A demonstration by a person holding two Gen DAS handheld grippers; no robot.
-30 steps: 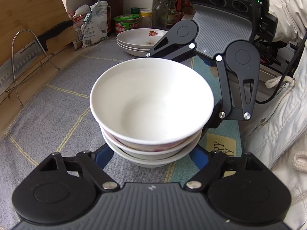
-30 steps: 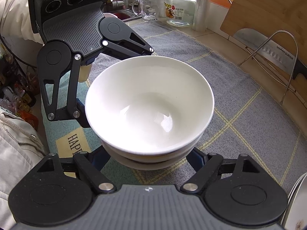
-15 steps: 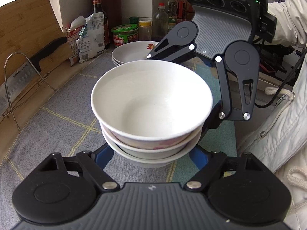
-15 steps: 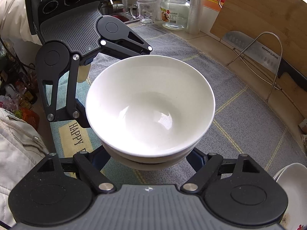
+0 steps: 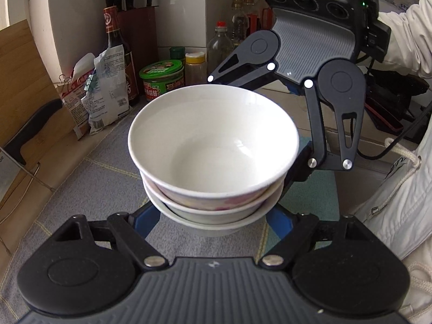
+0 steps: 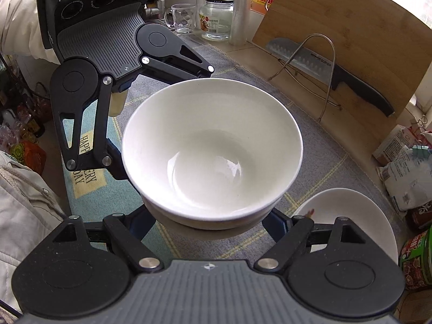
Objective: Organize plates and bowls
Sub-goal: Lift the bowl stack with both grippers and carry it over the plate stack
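Note:
A stack of three nested white bowls (image 5: 213, 151) is held off the counter between my two grippers, which face each other. My left gripper (image 5: 213, 217) has its blue-padded fingers spread wide around the bottom bowl, pressing its sides. My right gripper (image 6: 210, 222) clasps the same stack (image 6: 212, 151) from the opposite side in the same way. A stack of white plates (image 6: 348, 216) lies on the mat just right of the bowls in the right wrist view; the bowls hide it in the left wrist view.
A grey checked mat (image 5: 89, 178) covers the counter. A cutting board and knife (image 6: 334, 67) lean on a wire rack. Sauce bottle (image 5: 118, 54), green-lidded jar (image 5: 162, 79), snack bags (image 5: 100, 89), glass jar (image 6: 217, 16) and mug (image 6: 183, 17) stand along the back.
Both grippers have carried the bowl stack together along the counter toward the plates and jars. The plates have gone behind the bowls in the left view and come into the right view.

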